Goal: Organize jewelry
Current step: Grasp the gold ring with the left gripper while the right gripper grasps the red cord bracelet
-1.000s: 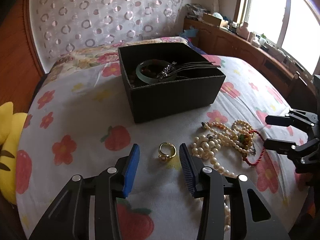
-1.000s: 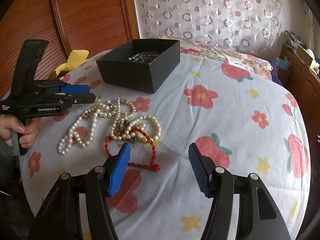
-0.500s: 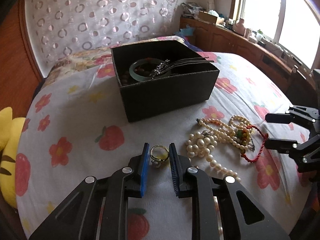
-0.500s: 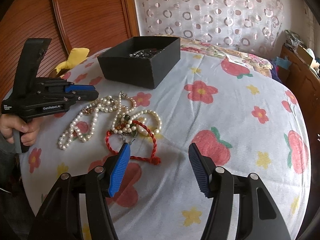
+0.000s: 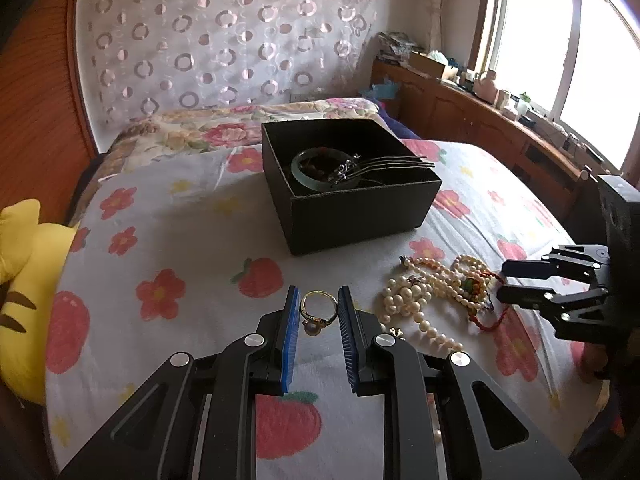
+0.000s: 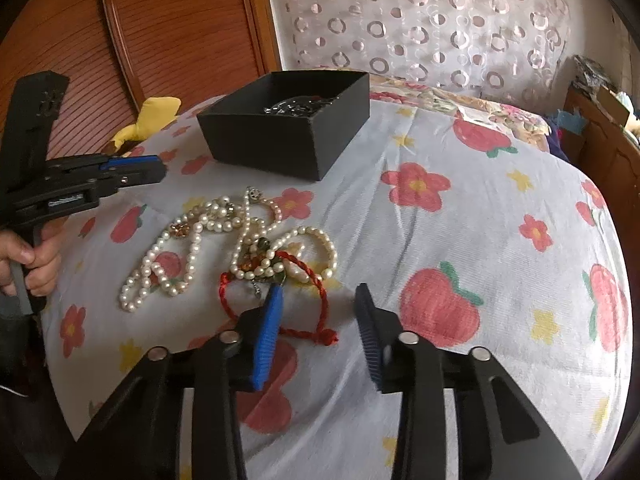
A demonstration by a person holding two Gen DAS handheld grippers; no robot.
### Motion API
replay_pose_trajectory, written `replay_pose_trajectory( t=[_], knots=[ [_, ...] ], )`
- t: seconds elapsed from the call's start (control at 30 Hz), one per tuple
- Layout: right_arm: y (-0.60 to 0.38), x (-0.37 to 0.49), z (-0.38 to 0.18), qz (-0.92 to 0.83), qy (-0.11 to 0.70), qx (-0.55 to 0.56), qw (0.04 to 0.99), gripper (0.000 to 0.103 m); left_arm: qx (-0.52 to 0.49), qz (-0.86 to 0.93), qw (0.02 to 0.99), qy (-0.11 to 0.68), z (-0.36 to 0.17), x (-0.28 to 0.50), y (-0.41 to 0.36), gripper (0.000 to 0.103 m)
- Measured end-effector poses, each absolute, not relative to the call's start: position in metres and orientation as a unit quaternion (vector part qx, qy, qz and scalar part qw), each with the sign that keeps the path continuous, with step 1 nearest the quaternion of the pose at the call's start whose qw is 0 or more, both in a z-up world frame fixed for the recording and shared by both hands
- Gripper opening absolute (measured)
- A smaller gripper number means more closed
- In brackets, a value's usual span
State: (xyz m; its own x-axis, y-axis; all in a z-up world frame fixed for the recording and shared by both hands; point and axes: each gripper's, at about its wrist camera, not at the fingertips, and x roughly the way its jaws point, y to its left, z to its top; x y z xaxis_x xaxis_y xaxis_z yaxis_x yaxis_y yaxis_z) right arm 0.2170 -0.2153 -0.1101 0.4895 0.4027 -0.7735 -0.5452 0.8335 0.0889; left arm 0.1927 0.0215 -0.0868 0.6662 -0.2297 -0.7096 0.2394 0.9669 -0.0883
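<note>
My left gripper (image 5: 318,305) is shut on a gold ring (image 5: 318,312) with a small pearl, held just above the flowered bedsheet; from the right wrist view the left gripper (image 6: 160,168) appears at the left. An open black box (image 5: 360,216) (image 6: 260,144) behind it holds a green bangle (image 5: 316,182) and a silver hair comb (image 5: 384,164). A tangle of pearl necklaces (image 5: 408,300) (image 6: 188,240) and a red cord bracelet (image 6: 316,276) lies to the right. My right gripper (image 6: 319,300) (image 5: 502,281) is closing, the red cord between its jaws, the pads apart from it.
A yellow plush toy (image 5: 24,260) lies at the bed's left edge by the wooden headboard. A wooden sideboard (image 5: 480,128) with clutter runs under the window on the right. A person's hand (image 6: 36,256) grips the left gripper's handle.
The left gripper's jaws closed on the gold ring and raised it slightly toward the box. The right gripper's jaws have narrowed around the red cord without shifting place.
</note>
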Motion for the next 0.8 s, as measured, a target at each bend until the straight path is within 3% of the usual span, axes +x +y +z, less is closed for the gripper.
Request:
replay_pose_trajectory(
  t=[0.13, 0.2, 0.3, 0.8],
  knots=[
    [-0.212, 0.218, -0.110, 0.262, 0.423, -0.101, 0.862, 0.028, 0.003, -0.131, 0.914, 0.384, -0.085, 0.189, 0.021, 0.018],
    [-0.211, 0.218, -0.110, 0.256, 0.422, -0.107, 0.863, 0.015, 0.003, -0.132, 0.915, 0.381, -0.083, 0.187, 0.020, 0.018],
    [-0.208, 0.215, -0.111, 0.251, 0.419, -0.123, 0.864, 0.005, 0.002, -0.134, 0.917, 0.376, -0.080, 0.185, 0.020, 0.018],
    [-0.219, 0.185, -0.079, 0.257, 0.380, -0.129, 0.879, 0.003, 0.000, -0.138, 0.924, 0.356, -0.068, 0.170, 0.020, 0.018]
  ],
)
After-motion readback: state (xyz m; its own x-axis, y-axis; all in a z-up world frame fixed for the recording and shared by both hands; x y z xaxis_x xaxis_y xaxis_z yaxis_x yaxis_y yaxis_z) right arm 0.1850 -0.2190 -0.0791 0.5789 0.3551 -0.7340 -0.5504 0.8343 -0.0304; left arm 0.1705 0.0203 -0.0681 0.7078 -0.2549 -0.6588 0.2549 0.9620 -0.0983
